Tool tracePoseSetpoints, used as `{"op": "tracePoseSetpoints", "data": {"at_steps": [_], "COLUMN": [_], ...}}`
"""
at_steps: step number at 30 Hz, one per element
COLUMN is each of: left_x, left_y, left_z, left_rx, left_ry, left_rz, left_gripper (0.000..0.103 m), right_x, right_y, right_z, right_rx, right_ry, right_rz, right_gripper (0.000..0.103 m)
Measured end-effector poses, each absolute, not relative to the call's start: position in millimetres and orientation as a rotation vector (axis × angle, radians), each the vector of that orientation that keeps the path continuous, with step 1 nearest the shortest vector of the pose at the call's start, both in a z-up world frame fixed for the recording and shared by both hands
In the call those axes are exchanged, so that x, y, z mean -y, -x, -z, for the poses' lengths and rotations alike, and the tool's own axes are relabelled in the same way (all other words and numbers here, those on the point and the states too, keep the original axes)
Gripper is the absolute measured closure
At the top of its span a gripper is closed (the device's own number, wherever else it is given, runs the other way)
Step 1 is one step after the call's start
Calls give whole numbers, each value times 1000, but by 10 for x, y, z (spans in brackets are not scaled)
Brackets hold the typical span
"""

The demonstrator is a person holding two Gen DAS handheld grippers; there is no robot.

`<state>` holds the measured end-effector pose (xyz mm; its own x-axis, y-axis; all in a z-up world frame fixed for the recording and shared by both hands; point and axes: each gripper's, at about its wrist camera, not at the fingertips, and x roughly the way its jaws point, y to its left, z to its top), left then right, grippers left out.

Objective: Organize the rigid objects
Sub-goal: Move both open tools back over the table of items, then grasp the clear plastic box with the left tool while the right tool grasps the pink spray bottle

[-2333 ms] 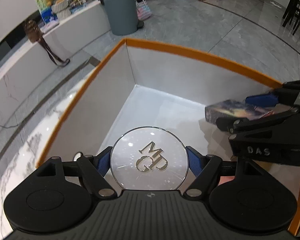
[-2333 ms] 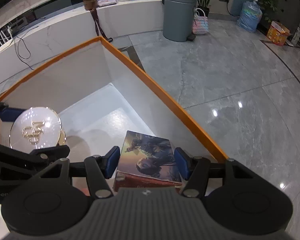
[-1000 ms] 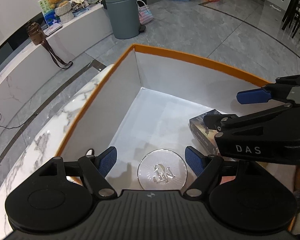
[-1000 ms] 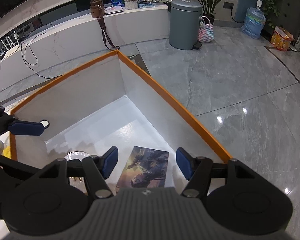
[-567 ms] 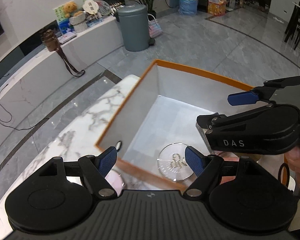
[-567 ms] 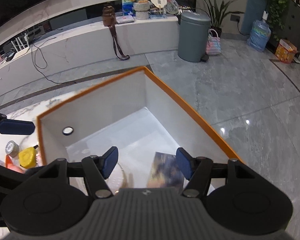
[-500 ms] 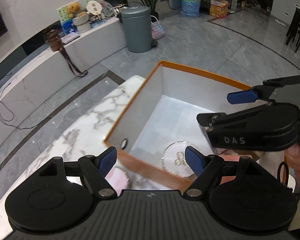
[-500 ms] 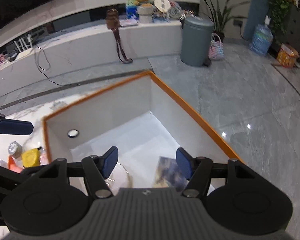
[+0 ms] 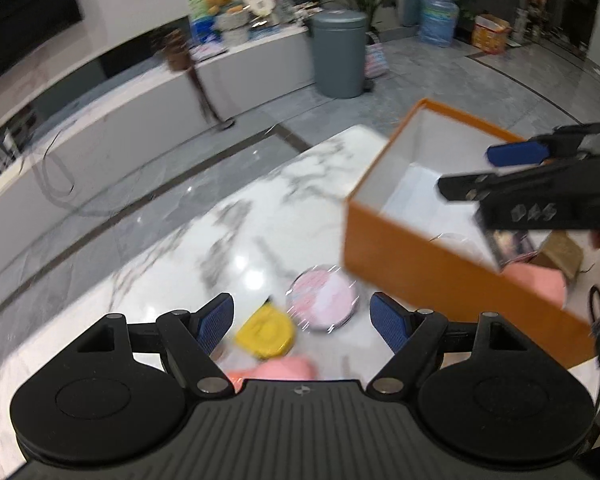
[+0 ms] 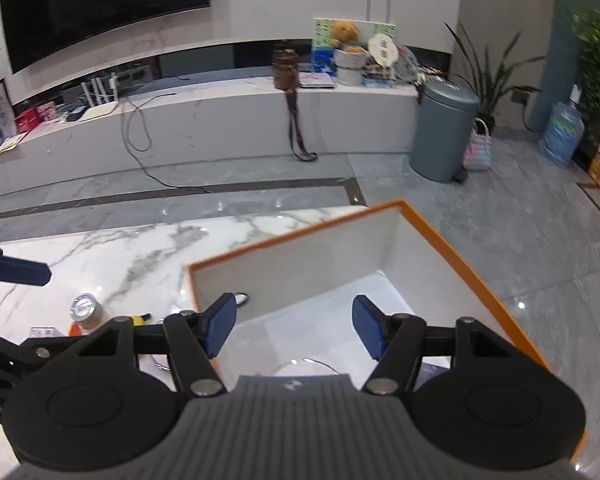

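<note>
orange box: open, upright | round disc: flat inside

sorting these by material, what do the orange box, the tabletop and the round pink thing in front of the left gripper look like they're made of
Orange box: probably rigid cardboard, matte orange outside, flat white inside, thin straight walls.
Tabletop: marble or a marble-look slab, white with grey veins, polished enough to mirror ceiling lights.
Round pink thing: unclear through motion blur; its glinting clear rim suggests transparent plastic or glass over a pink inside.

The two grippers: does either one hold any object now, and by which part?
Nothing is held. The left gripper and the right gripper are both open with empty jaws.
</note>
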<state>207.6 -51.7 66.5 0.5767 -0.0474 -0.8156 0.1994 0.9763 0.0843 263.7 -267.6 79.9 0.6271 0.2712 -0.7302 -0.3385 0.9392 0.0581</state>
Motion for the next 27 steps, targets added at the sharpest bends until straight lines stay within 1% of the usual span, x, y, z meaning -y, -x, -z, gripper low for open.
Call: {"op": "tracePoseSetpoints", "data": {"at_steps": [10,18,22,27], "left_x": [-180,-489,-655,-691], "left_y": [-1742,-1543,-1447,-1372], "left_z": [-445,-154,-48,73], "left_rx": [-930,-894,-879,-856], "left_ry": [-12,86,177,186], "left_rz": [20,-47,-79,-91], "left_gripper": [12,12,12,12], "right_x": [2247,1861,1650,1481], "right_y": [-2539,-2315,-2246,-2206], "right_z": [-767,-746,-659,-526], "right_rx": [-798,-719,-720,-744], "right_ry": [165,199,258,313], "right_rz": [-427,-589,-640,-676], "right_gripper": [39,39,39,39]}}
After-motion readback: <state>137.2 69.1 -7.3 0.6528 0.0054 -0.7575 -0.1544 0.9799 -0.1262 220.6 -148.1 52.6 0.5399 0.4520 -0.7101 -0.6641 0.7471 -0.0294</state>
